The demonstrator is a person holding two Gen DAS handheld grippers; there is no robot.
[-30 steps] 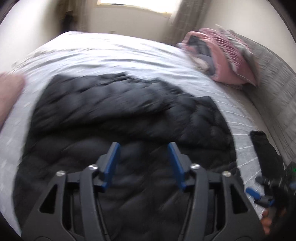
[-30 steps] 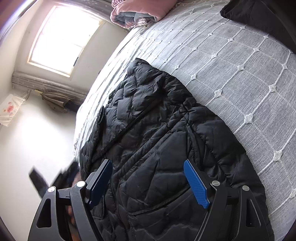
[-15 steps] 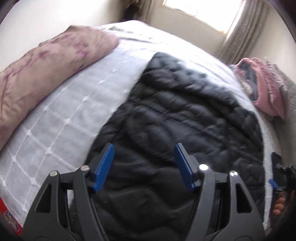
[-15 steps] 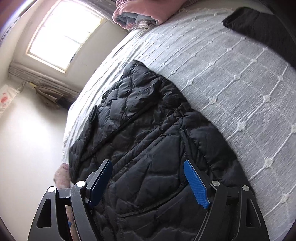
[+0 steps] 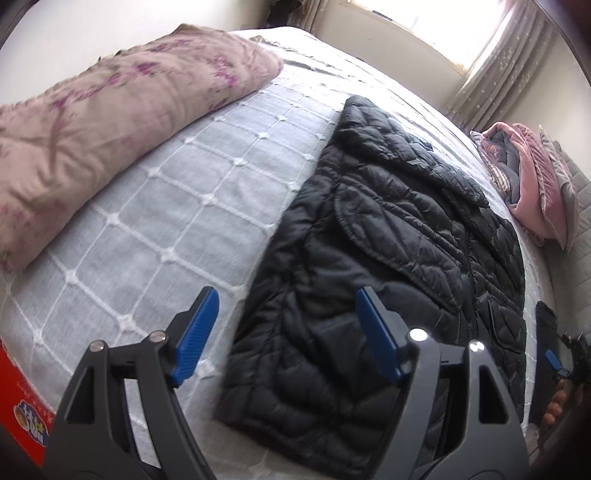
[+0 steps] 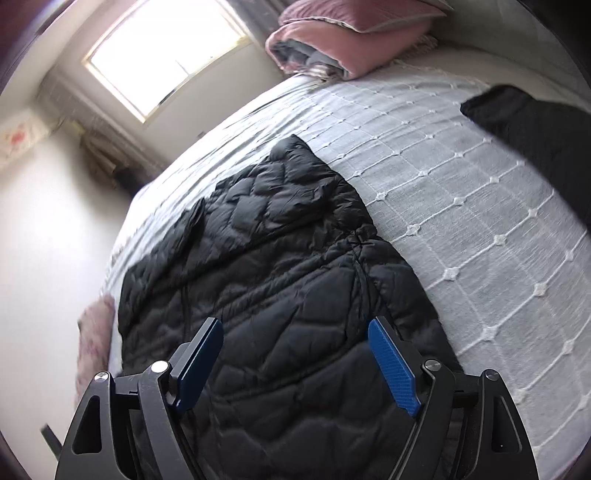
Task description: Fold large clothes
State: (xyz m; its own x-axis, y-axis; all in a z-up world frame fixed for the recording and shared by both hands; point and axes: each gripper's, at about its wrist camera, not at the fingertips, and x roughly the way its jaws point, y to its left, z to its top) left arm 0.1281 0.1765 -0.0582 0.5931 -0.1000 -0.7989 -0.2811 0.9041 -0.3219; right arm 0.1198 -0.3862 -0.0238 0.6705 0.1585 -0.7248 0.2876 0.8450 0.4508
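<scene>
Both grippers (image 5: pixel 284 332) (image 6: pixel 295 354) above black jacket (image 5: pixel 388 240).

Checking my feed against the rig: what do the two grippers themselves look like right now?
Both match: the left gripper and right gripper each have black linkage arms with triangular cut-outs, silver pivot screws, and two flat blue ribbed pads. No cables or markings show. No sleeve is visible in either wrist view.

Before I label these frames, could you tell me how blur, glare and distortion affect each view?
Left wrist view: jacket fairly sharp, slight smear at its near hem, window blown out, fisheye bends the bed. Right wrist view: window overexposed, motion blur at the edges, the bed's grid curves.
</scene>
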